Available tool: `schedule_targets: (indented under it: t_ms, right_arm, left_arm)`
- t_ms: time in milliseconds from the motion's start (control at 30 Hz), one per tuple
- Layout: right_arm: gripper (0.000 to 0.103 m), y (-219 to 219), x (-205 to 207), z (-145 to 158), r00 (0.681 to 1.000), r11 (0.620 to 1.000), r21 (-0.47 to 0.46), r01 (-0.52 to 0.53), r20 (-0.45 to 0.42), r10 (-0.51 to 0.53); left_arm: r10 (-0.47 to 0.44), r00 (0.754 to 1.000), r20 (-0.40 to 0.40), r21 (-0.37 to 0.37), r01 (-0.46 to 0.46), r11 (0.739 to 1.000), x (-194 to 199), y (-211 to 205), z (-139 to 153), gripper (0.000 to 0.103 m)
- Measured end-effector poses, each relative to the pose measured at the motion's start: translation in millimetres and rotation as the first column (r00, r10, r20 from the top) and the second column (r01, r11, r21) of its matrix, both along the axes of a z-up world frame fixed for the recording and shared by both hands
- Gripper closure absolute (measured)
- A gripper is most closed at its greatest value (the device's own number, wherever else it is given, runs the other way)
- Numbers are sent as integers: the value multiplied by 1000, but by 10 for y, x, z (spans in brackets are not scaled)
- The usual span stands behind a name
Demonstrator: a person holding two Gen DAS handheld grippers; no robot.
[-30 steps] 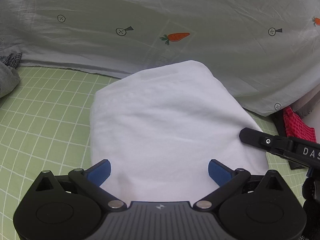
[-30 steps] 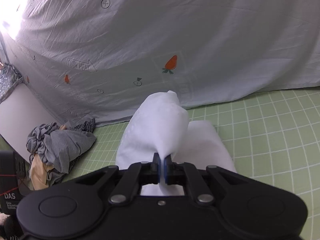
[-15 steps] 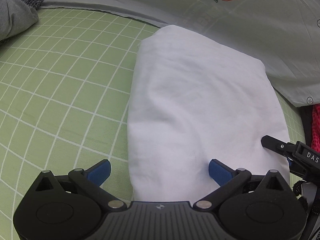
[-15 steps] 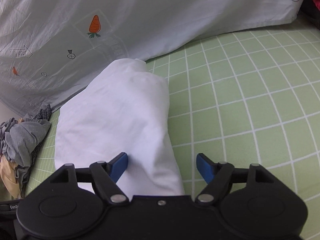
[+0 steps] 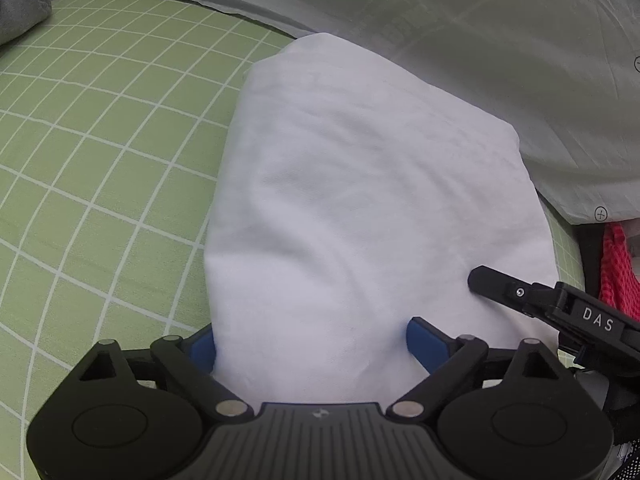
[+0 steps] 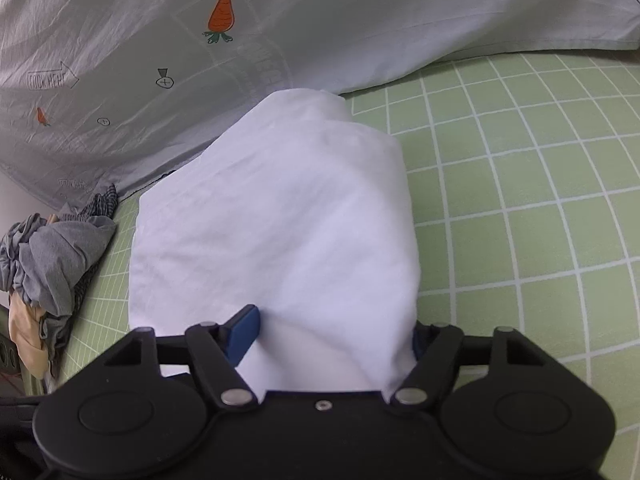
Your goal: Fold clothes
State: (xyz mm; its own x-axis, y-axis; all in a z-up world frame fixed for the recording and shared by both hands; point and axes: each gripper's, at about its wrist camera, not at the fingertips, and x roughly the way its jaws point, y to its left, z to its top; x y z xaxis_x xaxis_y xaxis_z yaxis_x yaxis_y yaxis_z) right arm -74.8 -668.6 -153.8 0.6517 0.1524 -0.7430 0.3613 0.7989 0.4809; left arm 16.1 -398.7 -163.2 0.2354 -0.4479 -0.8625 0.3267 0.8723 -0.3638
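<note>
A folded white garment (image 5: 360,200) lies on the green grid mat (image 5: 100,160); it also shows in the right wrist view (image 6: 280,220). My left gripper (image 5: 316,344) is open, its blue pads straddling the garment's near left edge. My right gripper (image 6: 336,336) is open, its pads straddling the near right edge; the right pad is partly hidden by cloth. The right gripper's black finger (image 5: 520,292) shows over the garment's right side in the left wrist view.
A pale sheet with carrot prints (image 6: 280,40) lies behind the garment. A heap of grey clothes (image 6: 48,260) sits at the left. A red checked cloth (image 5: 616,272) lies at the right edge. The green mat (image 6: 520,200) stretches to the right.
My right gripper let go of the raised white cloth and opened; the garment dropped flat. Both grippers moved forward so the garment's near edge now lies between their open pads.
</note>
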Motion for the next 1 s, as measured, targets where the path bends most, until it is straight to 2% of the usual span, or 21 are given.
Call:
schedule_targets:
  t_ms: [33, 67, 100, 167, 200, 467, 633, 800, 1000]
  right_arm:
    - [63, 22, -22, 38, 1000, 1000, -8, -1, 2, 1]
    - [75, 38, -61, 82, 1000, 1000, -2, 4, 12, -4]
    - [80, 53, -98, 129, 1000, 1000, 11, 13, 21, -14]
    - [84, 139, -177, 247, 999, 1000, 16, 25, 41, -26]
    - [85, 206, -218, 311, 998, 1000, 5, 26, 49, -26]
    - [87, 796, -784, 752, 995, 992, -120, 42, 91, -31]
    - [87, 966, -1333, 888, 981, 984, -97, 151, 134, -138]
    - [87, 1084, -1807, 964, 951, 956, -93, 278, 164, -261]
    - [87, 1134, -2311, 1009, 902, 908, -86, 410, 185, -390]
  left_arm:
    - [-1, 1000, 10, 2, 1, 1000, -18, 14, 32, 29]
    - [0, 1000, 20, -3, 0, 1000, -41, 42, 72, 41]
    - [1, 1000, 30, -9, 0, 1000, -64, 70, 112, 54]
    - [3, 999, 48, -43, -1, 999, -109, 150, 227, 70]
    - [1, 998, 59, -58, 3, 998, -138, 183, 291, 72]
    - [-53, 987, 149, -116, 71, 991, -545, 407, 669, 75]
    - [-137, 974, 182, -140, 164, 977, -776, 549, 801, 76]
    - [-250, 946, 206, -146, 282, 948, -975, 499, 906, 76]
    - [-370, 901, 227, -138, 406, 903, -1270, 281, 965, 76]
